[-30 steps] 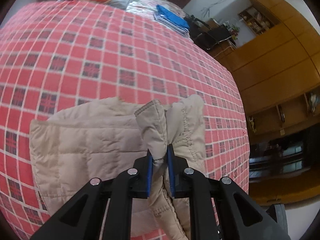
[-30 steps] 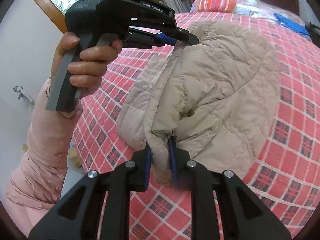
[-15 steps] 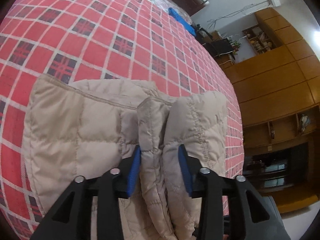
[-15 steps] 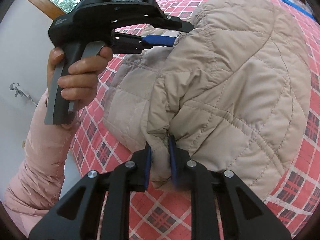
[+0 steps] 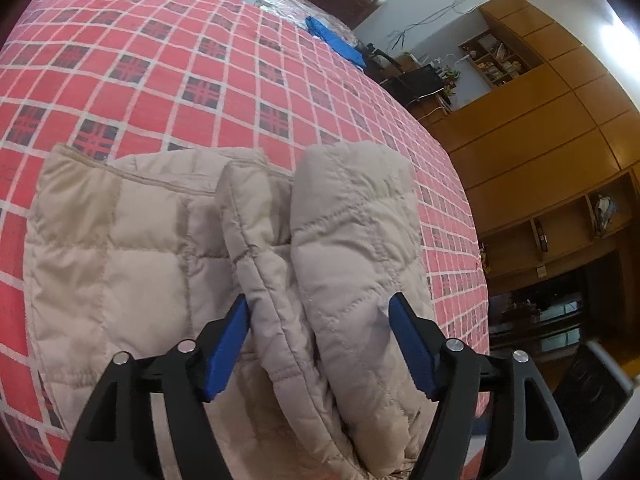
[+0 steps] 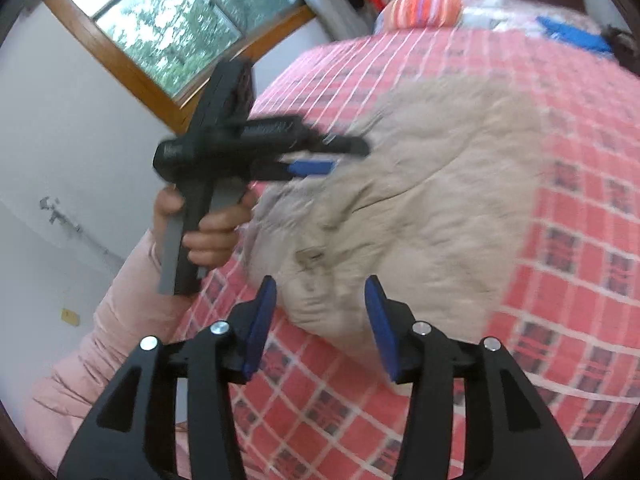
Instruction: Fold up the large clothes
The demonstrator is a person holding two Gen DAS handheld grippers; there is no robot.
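Left wrist view: the left gripper [image 5: 320, 340] is spread wide, its blue pads [image 5: 226, 354] flanking two padded folds of one beige quilted jacket [image 5: 120, 248] without clamping them. The jacket is laid on the red checked bedspread [image 5: 192, 64], with open cover beyond its far edge.

Right wrist view (blurred): the right gripper [image 6: 320, 320] is held wide open, gripping nothing, just off the jacket's near edge. One hand [image 6: 208, 232] is seen on the left gripper's handle, near the bed's left edge.
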